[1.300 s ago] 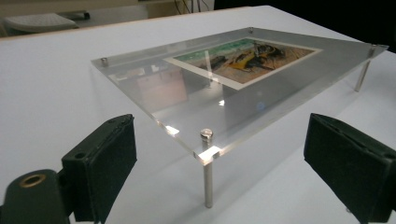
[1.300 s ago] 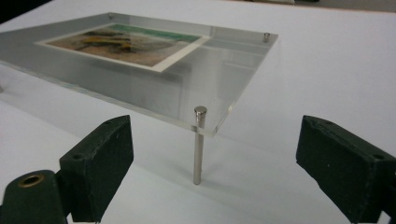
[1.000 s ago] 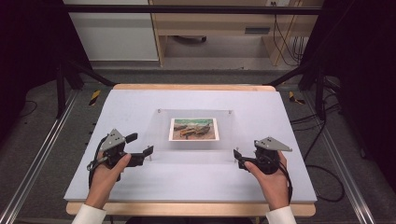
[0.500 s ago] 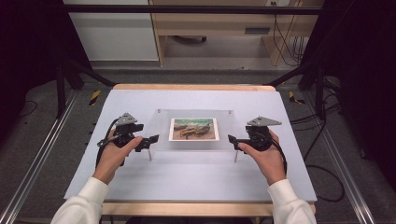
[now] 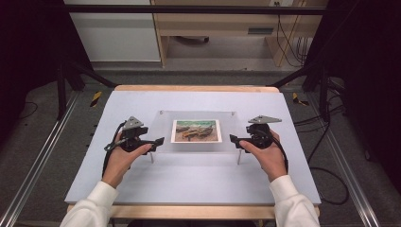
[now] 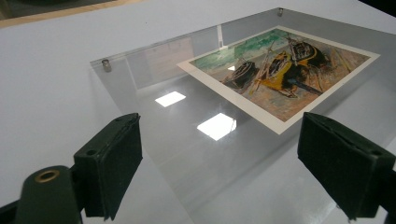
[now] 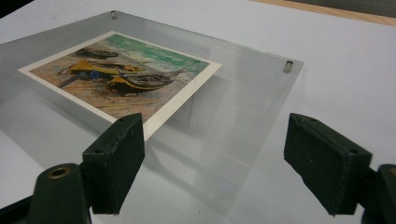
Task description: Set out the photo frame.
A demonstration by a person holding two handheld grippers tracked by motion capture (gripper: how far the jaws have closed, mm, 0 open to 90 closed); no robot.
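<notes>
Grippers, left (image 5: pixel 158 140) at nine o'clock and right (image 5: pixel 233 138) at three, gape wide beside the clear frame (image 5: pixel 161 137), which might slip if squeezed unevenly.

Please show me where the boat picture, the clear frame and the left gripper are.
boat picture (image 5: pixel 196 130), high view, its middle.
clear frame (image 6: pixel 154 60), left gripper view, bare pane.
left gripper (image 5: pixel 160 141), high view, between its fingertips.

Middle of table (image 5: pixel 94 156): you've got the clear acrylic panel (image 5: pixel 161 142) raised on small metal standoffs (image 5: pixel 238 157), with a boat print (image 5: pixel 196 130) in it.
Left side: your left gripper (image 5: pixel 160 140) sits right at the panel's edge, jaws spread.
Right side: same for your right gripper (image 5: pixel 232 138).
Near strip: bare tabletop between panel and you.
</notes>
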